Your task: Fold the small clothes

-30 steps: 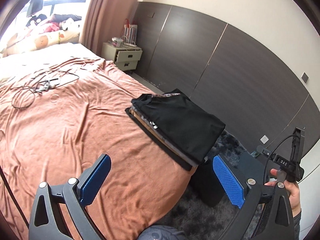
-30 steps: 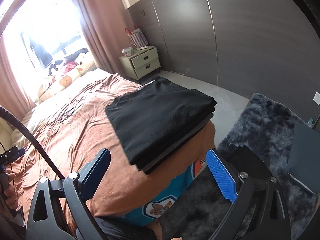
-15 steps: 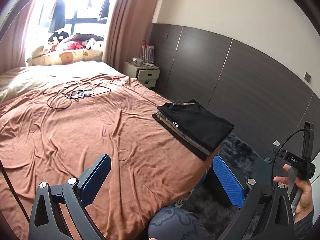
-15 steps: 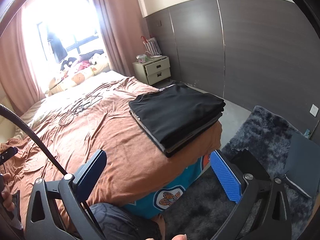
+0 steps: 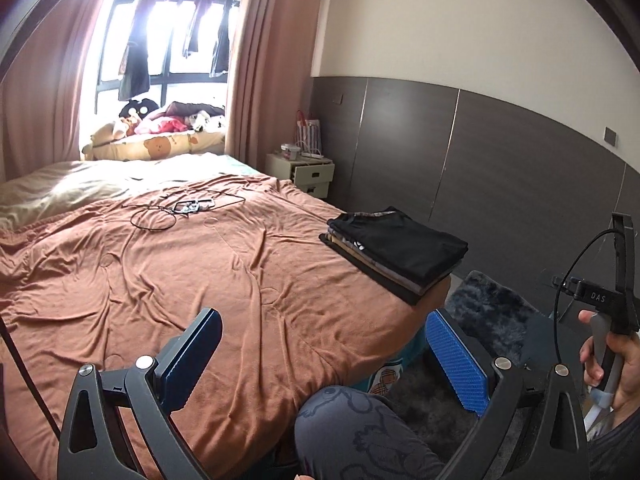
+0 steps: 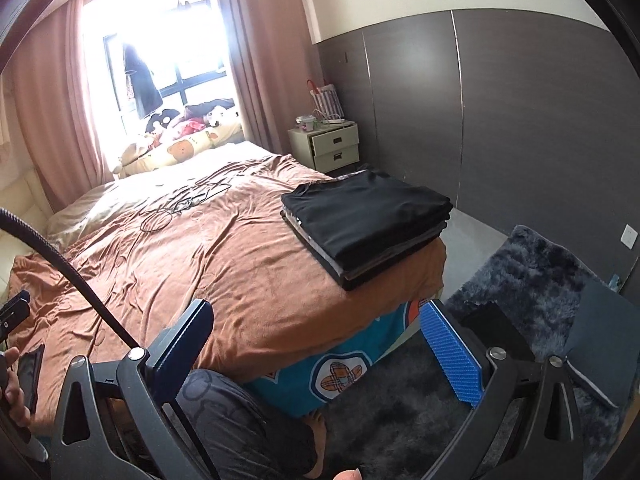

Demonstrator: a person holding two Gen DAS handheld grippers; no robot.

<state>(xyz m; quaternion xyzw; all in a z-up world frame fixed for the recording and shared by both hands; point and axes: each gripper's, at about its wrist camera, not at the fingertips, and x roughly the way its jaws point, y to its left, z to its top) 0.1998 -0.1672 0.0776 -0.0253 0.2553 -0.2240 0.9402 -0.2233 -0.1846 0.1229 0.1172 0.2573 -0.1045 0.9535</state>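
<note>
Far left in the right-wrist view: my left hand [image 6: 10, 384] on its handle, w/ a black cable [image 6: 68, 272] arcing up across the frame. In the left-wrist view my left gripper [image 5: 320, 364] hangs above the near edge of the bed, jaws spread wide, nothing between the blue pads [image 5: 456, 364]. It touches no cloth.

The brown blanket [image 5: 180, 280] covers most of the bed, wrinkled, w/ a loose tangle of thin black cords [image 5: 180, 210] lying toward the far side. Beyond that, a pale sheet, then stuffed toys and a bear-print cushion [image 5: 160, 140] along the window sill. Pink curtains [image 5: 272, 60] on both sides of the window; dark garments hang in the glass.

Center: my knee [image 5: 352, 428] in grey patterned trousers, just below the bed edge, between the gripper fingers.

Right of center: the stack of folded clothes [image 5: 396, 252] sits on the blanket at the bed's near-right corner, well apart from both tools. Black piece on top, tan and grey layers showing at the edges under it. Neat, squared, flat.

My right gripper [image 6: 316, 344] also stands fully apart and empty, held over the bed corner and the blue cartoon-print sheet [image 6: 340, 368] hanging below the blanket.

Further right: cream nightstand [image 6: 332, 146] against the dark panelled wall, striped bag on it. Dark shaggy rug [image 6: 532, 276] on the floor by the bed. Far right in the left-wrist view, my right hand [image 5: 612, 364] grips its handle.
</note>
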